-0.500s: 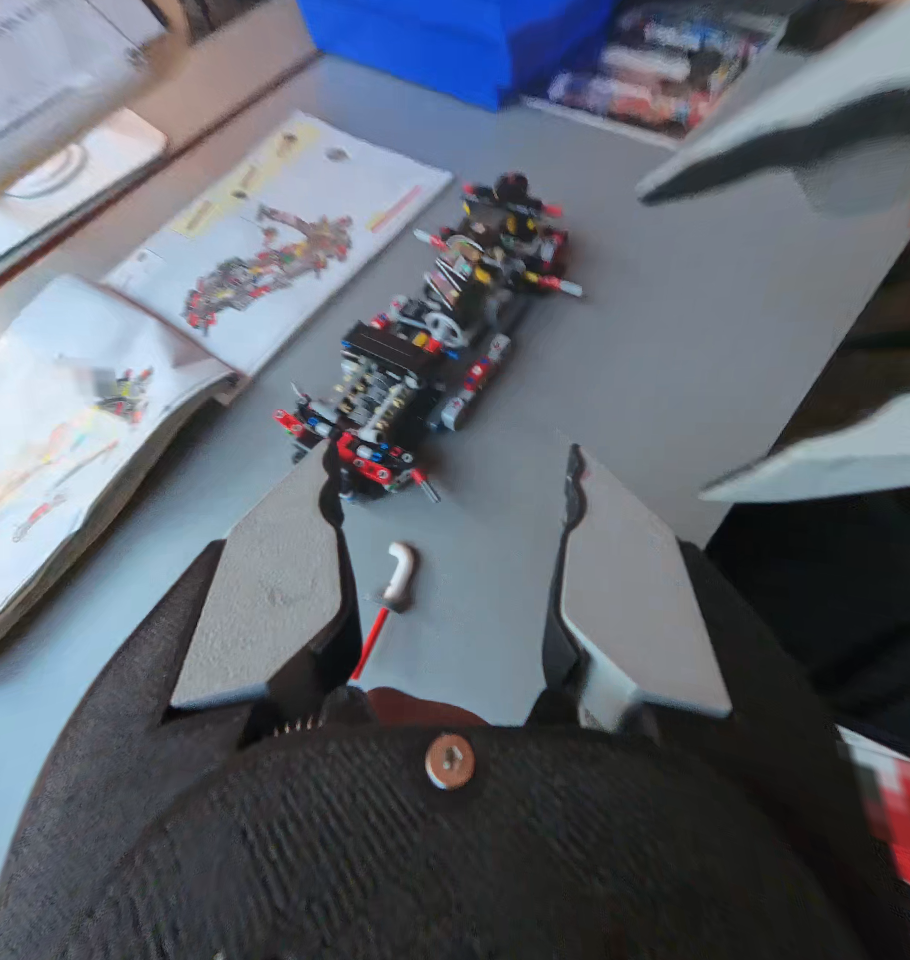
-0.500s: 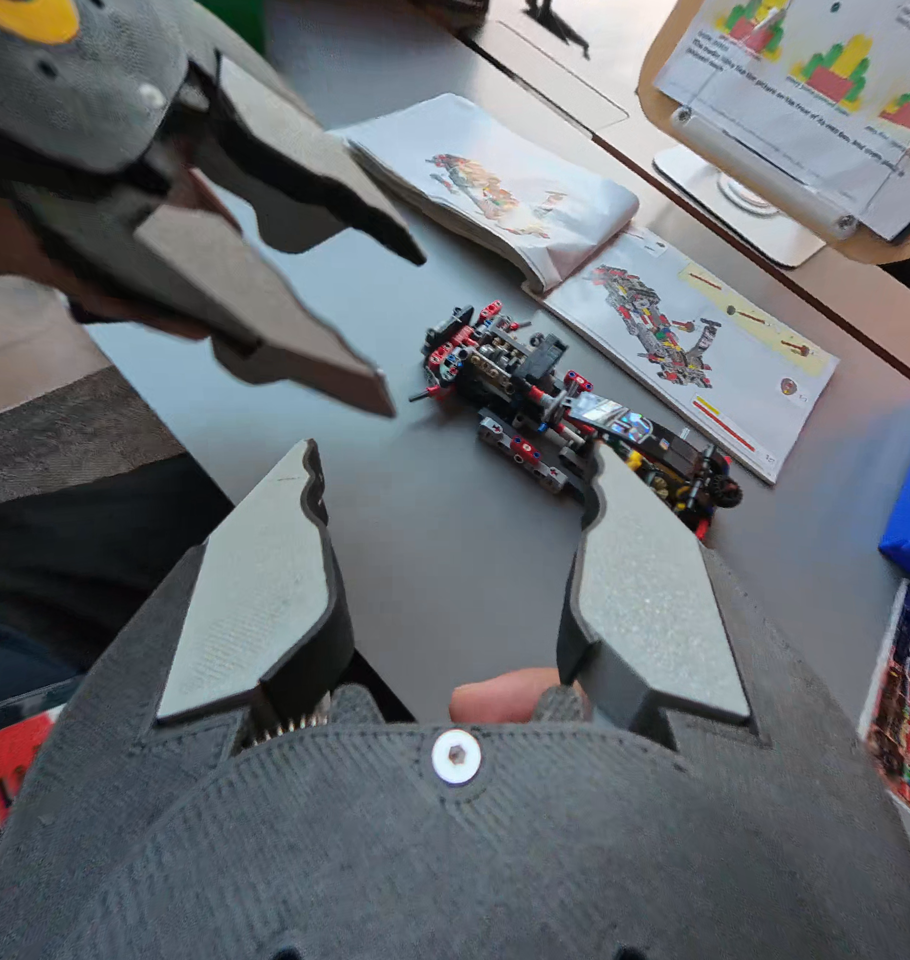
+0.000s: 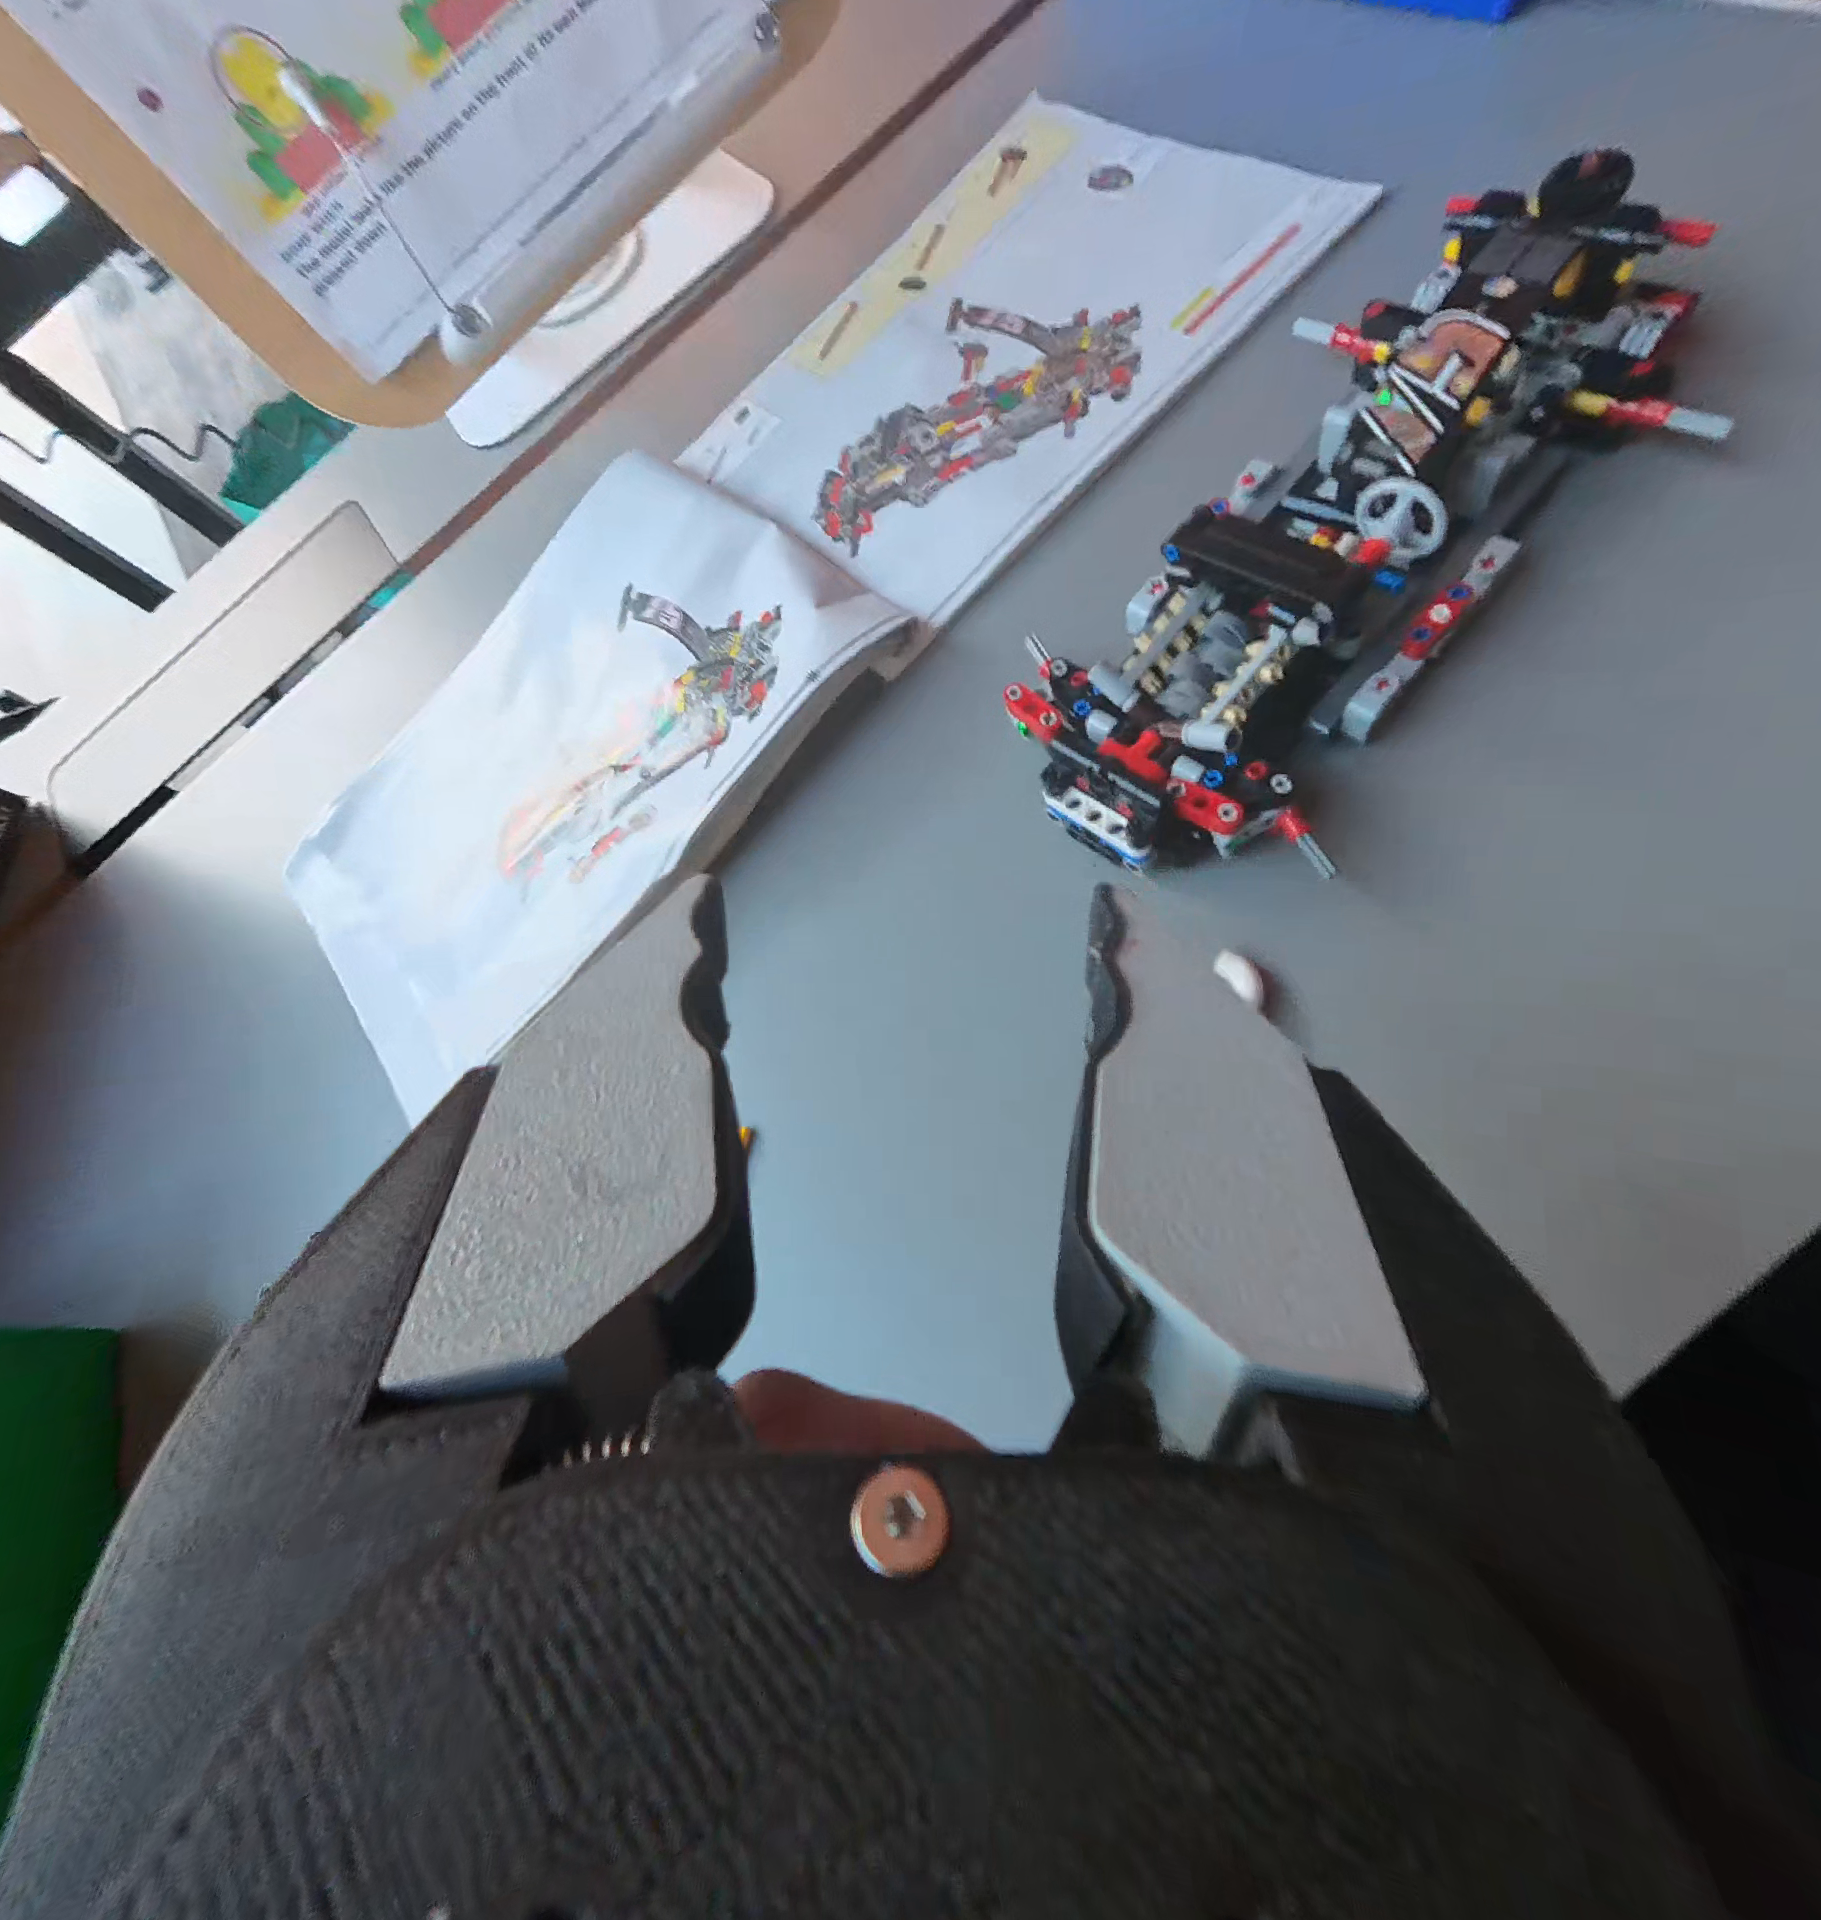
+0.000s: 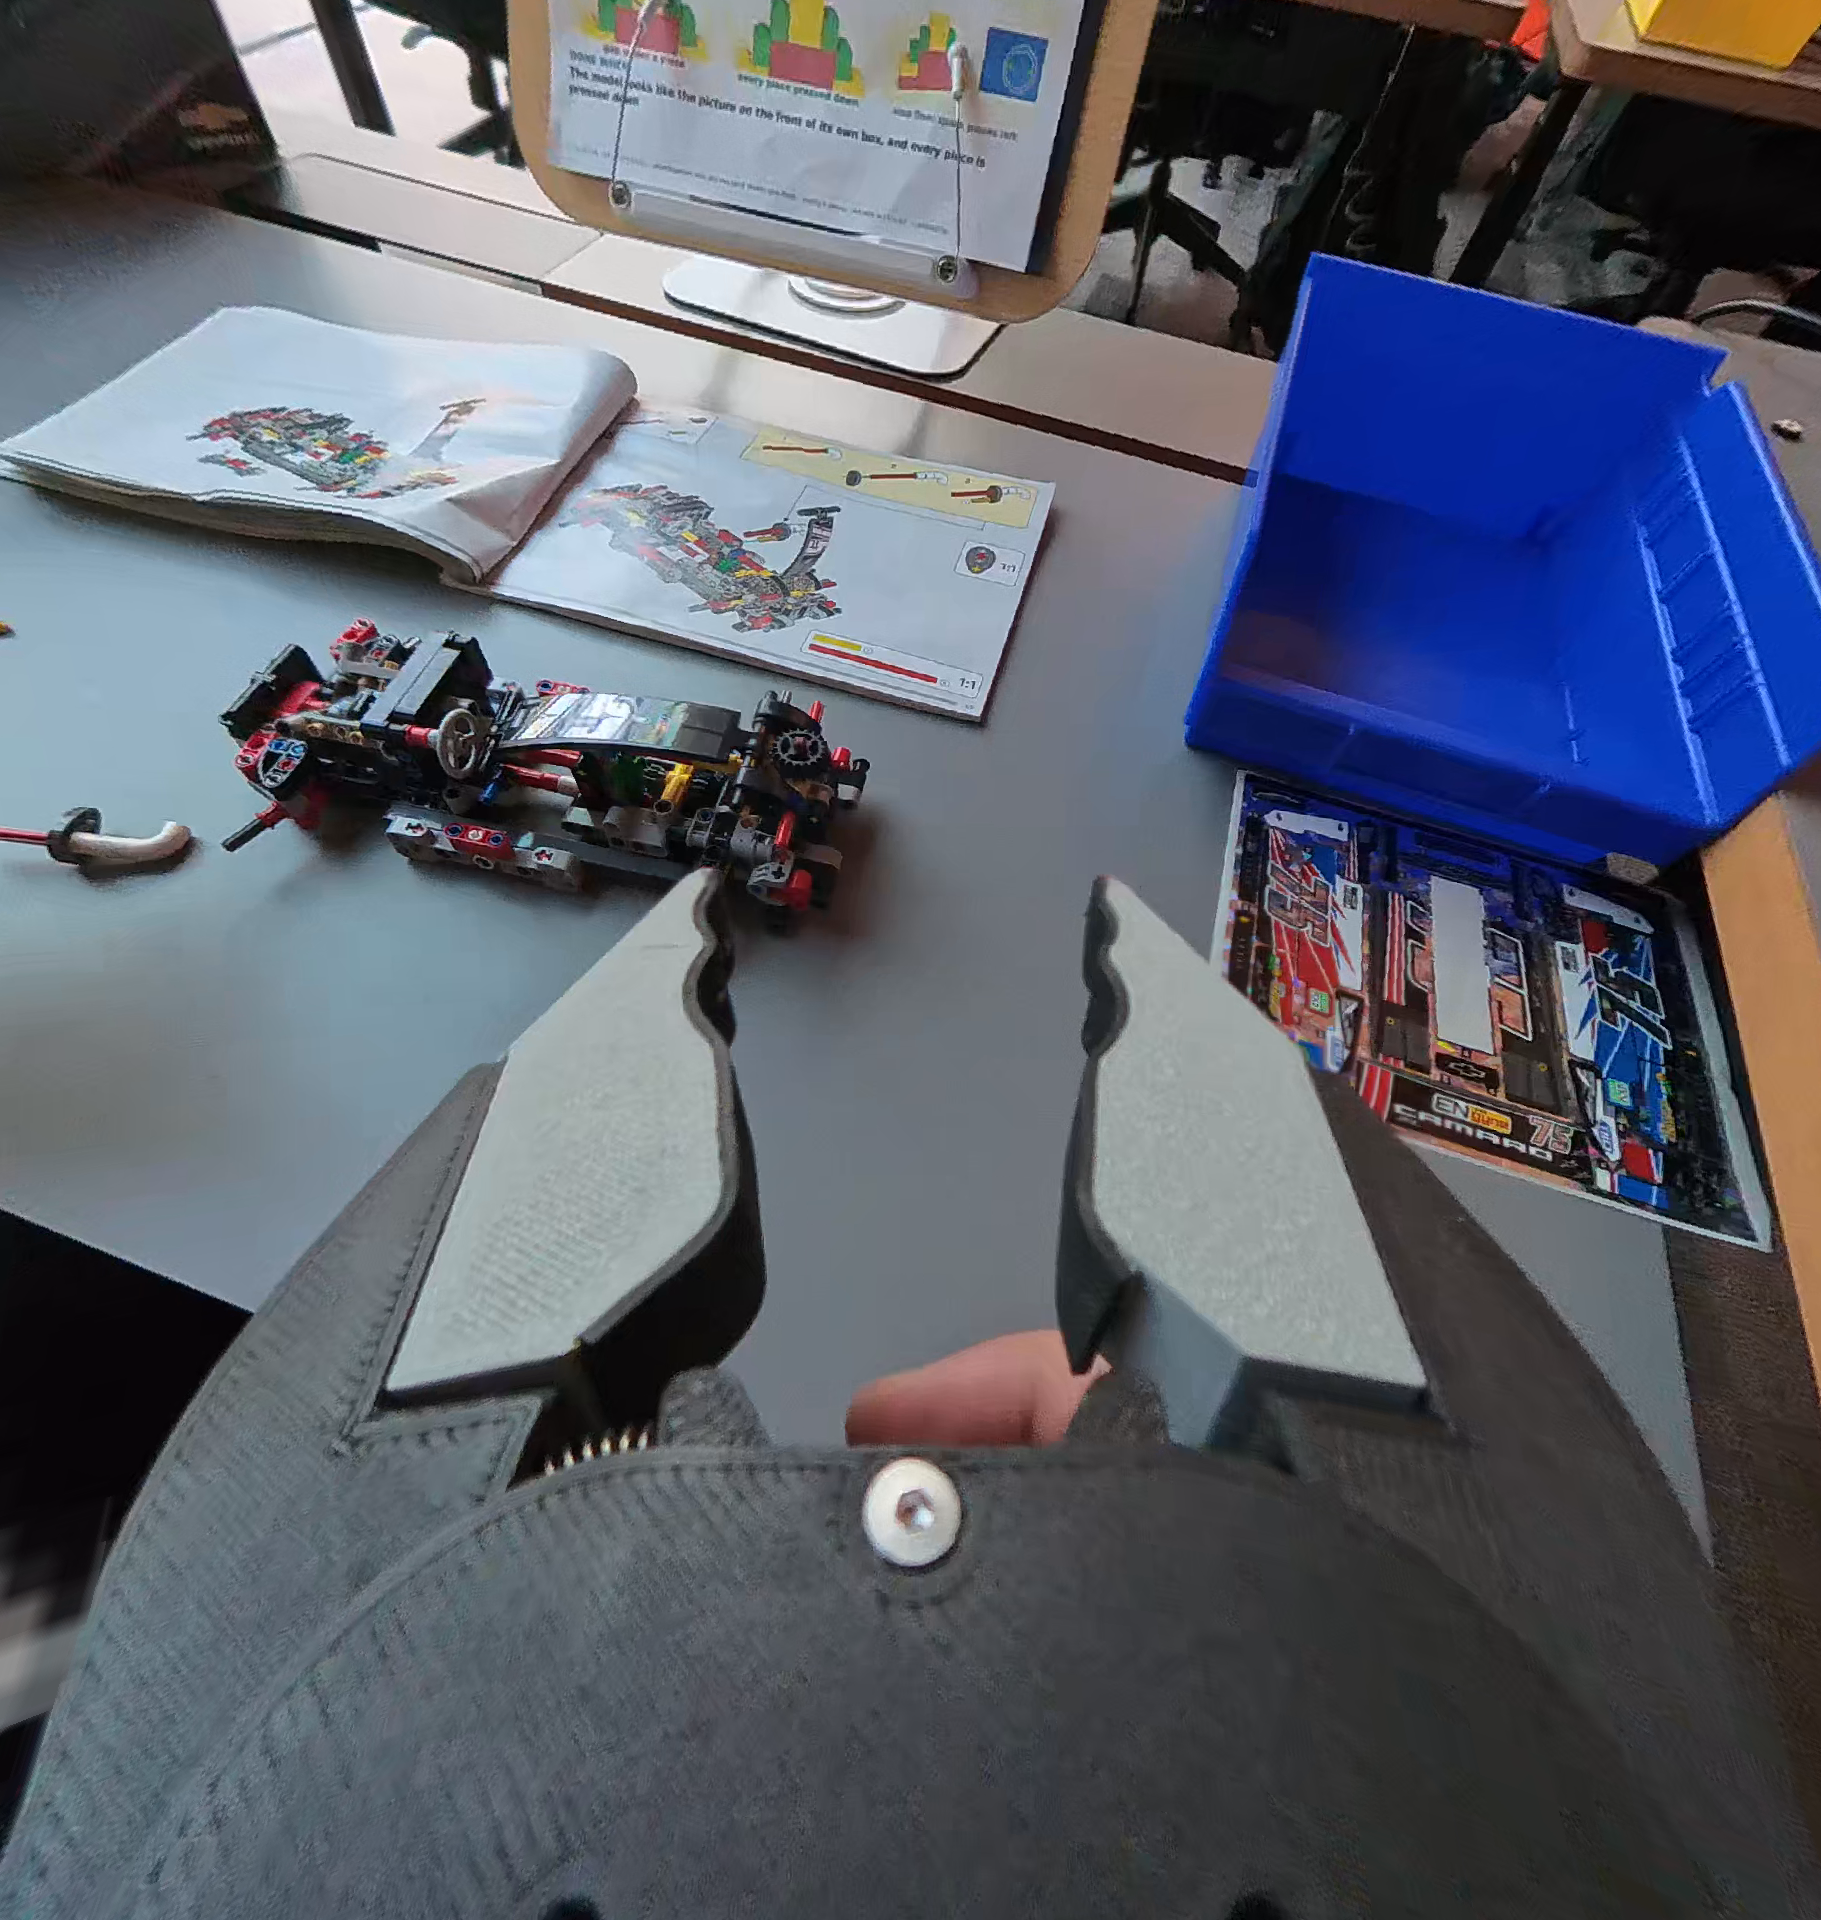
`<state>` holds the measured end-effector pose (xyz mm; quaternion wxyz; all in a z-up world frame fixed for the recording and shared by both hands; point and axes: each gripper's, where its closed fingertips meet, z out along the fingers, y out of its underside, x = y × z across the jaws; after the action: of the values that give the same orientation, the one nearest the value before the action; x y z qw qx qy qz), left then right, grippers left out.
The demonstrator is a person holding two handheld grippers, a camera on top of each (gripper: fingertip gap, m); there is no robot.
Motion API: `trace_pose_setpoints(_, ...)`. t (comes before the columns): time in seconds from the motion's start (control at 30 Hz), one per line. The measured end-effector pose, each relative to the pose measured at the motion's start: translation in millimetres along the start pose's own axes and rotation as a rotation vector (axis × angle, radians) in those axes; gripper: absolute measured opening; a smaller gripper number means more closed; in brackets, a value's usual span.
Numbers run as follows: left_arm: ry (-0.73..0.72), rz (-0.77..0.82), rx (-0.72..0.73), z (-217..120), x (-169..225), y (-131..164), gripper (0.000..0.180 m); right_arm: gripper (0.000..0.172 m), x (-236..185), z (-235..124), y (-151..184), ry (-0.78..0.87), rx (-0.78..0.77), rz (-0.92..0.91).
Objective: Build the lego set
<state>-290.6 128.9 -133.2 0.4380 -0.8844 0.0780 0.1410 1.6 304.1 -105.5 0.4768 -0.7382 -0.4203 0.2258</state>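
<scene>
Both grippers empty — left gripper (image 3: 904, 914), right gripper (image 4: 901, 894) — near brick car (image 4: 542, 758).

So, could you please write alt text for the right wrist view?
The right gripper hangs open and empty over a grey table, just right of a part-built brick car chassis. Beyond lie an open instruction booklet, a blue bin and a sticker sheet.

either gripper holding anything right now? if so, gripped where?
Nothing is held. The left gripper is open over bare table, and the right gripper is open too, near the brick-built car chassis without touching it.
</scene>
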Motion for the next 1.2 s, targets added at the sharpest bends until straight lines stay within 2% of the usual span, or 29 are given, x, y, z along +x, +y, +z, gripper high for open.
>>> trace_pose_setpoints(0.13, 0.065, 0.086, -0.076, 9, 13, 20, 0.062, 0.045, 0, 5, 4, -0.138, 0.064, 0.074)
trace_pose_setpoints(0.3, 0.190, 0.042, -0.164, 30, 22, 52, 0.061, 0.047, 2, 39, 30, -0.168, 0.056, 0.066)
trace_pose_setpoints(0.37, 0.161, 0.057, -0.155, 38, 15, 58, 0.058, 0.050, 0, 49, 34, -0.163, 0.092, 0.035)
trace_pose_setpoints(0.6, 0.107, -0.030, 0.070, 64, 7, 39, 0.045, 0.046, -13, 61, 24, -0.156, 0.290, -0.041)
trace_pose_setpoints(0.77, 0.014, 0.101, 0.146, 78, 4, 37, 0.041, 0.042, -18, 64, 17, -0.168, 0.372, -0.101)
trace_pose_setpoints(0.87, -0.062, 0.200, 0.221, 75, -6, 30, 0.036, 0.039, -11, 60, 7, -0.195, 0.456, -0.040)
trace_pose_setpoints(0.97, -0.130, 0.193, 0.283, 69, -16, 23, 0.031, 0.039, -1, 57, -2, -0.219, 0.528, 0.029)
trace_pose_setpoints(1.07, -0.191, 0.205, 0.380, 59, -21, 13, 0.022, 0.039, 3, 62, -4, -0.242, 0.529, 0.066)
trace_pose_setpoints(1.2, -0.219, 0.192, 0.466, 50, -24, 5, 0.021, 0.038, 5, 64, -6, -0.246, 0.539, 0.080)
